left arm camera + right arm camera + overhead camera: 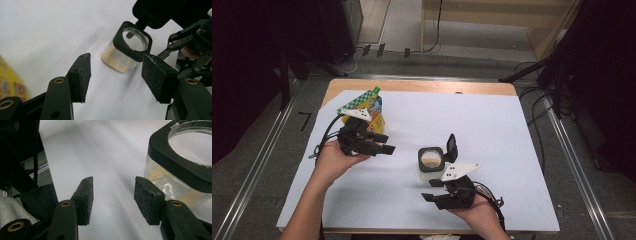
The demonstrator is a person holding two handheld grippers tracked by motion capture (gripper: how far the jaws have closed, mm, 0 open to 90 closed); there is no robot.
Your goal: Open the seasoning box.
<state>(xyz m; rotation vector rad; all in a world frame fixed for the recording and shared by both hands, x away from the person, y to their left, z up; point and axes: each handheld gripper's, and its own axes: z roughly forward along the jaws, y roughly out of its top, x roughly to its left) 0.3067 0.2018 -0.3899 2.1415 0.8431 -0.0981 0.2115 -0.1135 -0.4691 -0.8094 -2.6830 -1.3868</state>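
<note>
Two grippers are held over a white sheet [512, 130], both with jaws apart and nothing between the pads. At nine o'clock the left gripper [387, 143] is aimed toward the jar; just behind it, at ten o'clock, a colourful carton [373, 107] stands untouched. At centre the jar [431, 163] stands upright — its black flip lid [452, 148] is already swung open, and a pale powder layer is seen at its bottom. At five o'clock the right gripper [428, 190] sits just beside the jar, not touching. Pouring or filling seems left to do — nothing blocks the jar.
</note>
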